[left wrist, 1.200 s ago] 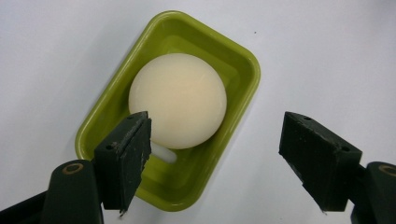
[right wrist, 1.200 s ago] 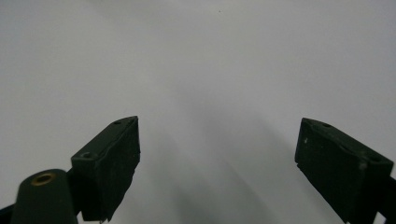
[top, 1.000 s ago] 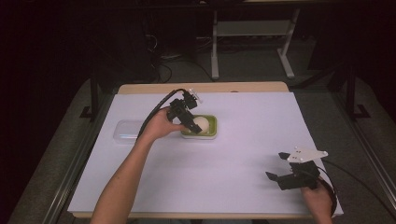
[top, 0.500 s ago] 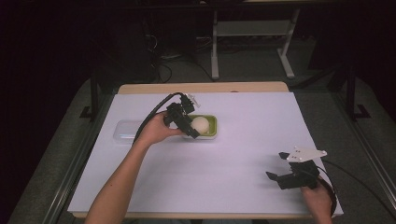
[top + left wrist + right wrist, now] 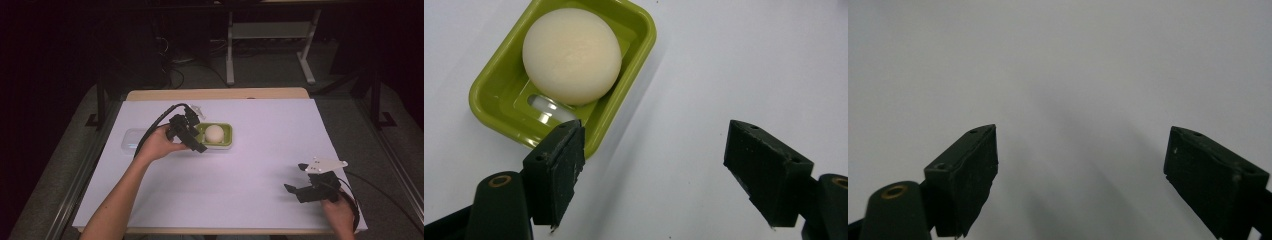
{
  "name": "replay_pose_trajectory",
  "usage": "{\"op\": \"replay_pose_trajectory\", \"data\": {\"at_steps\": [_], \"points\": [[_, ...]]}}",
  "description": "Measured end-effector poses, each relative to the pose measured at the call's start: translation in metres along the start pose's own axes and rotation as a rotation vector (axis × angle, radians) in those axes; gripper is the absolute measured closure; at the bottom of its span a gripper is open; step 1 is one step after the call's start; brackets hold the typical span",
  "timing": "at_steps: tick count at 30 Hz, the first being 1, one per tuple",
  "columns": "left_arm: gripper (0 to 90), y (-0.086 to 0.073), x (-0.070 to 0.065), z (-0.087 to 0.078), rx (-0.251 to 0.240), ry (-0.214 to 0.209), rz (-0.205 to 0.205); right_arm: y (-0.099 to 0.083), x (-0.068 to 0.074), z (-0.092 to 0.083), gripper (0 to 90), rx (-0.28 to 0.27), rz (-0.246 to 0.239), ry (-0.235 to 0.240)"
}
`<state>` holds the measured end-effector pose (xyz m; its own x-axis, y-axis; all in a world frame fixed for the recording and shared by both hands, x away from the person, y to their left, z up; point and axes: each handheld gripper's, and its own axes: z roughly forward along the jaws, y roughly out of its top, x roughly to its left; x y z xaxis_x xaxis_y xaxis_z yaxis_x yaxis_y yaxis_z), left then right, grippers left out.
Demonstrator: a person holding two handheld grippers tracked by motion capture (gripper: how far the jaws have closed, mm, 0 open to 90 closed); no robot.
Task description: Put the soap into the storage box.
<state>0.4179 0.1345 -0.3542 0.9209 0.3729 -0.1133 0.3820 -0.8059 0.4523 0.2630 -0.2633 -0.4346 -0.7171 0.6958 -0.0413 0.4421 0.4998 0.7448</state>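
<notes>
Left gripper (image 5: 192, 140) beside green dish (image 5: 223, 143), jaws spread wide, empty.
Left forearm stretched forward from table's near edge, hand wrapped on the tool. Cream ball (image 5: 571, 55) sitting in the dish, just past the left jaw tip. Right gripper (image 5: 300, 181) agape over bare white sheet (image 5: 270, 130), well apart.

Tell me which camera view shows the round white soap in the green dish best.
The left gripper view: the round white soap is large and sharp there, lying in the green dish just beyond the open left gripper. The high view shows it small, as a pale ball. The right gripper view faces bare white table.
</notes>
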Motion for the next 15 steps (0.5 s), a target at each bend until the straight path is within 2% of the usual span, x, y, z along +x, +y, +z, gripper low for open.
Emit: {"op": "replay_pose_trajectory", "data": {"at_steps": [15], "points": [[22.6,-0.023,-0.012,-0.007,-0.029,0.01,0.014,-0.003,-0.003,-0.002,13.4,-0.001,0.017,-0.022]]}}
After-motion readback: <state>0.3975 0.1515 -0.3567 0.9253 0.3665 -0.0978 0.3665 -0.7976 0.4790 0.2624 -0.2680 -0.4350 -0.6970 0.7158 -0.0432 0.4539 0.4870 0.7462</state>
